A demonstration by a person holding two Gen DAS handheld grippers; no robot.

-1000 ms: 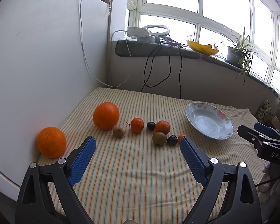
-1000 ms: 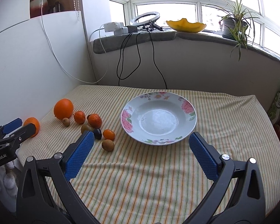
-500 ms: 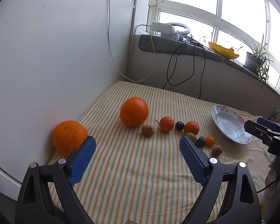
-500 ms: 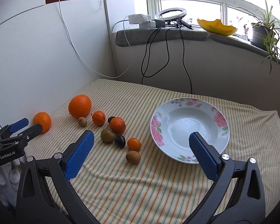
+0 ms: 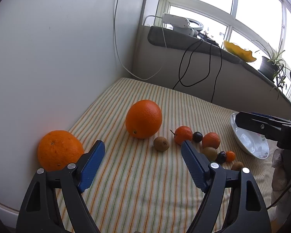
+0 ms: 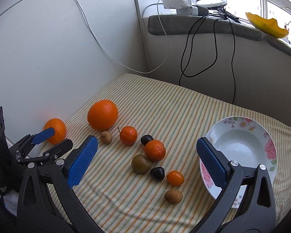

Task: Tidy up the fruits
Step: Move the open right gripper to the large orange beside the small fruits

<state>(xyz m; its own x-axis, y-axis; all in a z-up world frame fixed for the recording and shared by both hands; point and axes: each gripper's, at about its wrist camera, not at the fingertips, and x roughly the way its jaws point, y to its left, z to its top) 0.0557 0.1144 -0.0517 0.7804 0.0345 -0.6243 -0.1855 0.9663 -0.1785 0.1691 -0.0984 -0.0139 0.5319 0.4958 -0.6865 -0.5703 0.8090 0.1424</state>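
Note:
Fruit lies on a striped cloth (image 6: 164, 101). A large orange (image 5: 143, 118) (image 6: 102, 115) sits mid-left, a second orange (image 5: 60, 149) (image 6: 55, 128) against the left wall. Two mandarins (image 6: 128, 135) (image 6: 154, 149), two dark plums (image 6: 146, 139) (image 6: 157, 173), a greenish fruit (image 6: 141, 163), two brown kiwis (image 6: 106, 137) (image 6: 173, 196) and a tiny orange (image 6: 175, 177) lie in a loose cluster. A flowered white plate (image 6: 242, 147) (image 5: 250, 145) is empty at the right. My left gripper (image 5: 142, 155) is open, just before the large orange. My right gripper (image 6: 146, 155) is open above the cluster.
A white wall panel (image 5: 48, 58) borders the cloth on the left. Black and white cables (image 6: 199, 48) hang from a sill with a power strip (image 6: 176, 3) and ring light. A yellow dish (image 5: 239, 51) and a potted plant (image 5: 269, 66) stand on the sill.
Both grippers swung left and moved closer to the fruit. The oranges and the cluster now look larger; the plate shifted to the right edge of both views. Both stay open.

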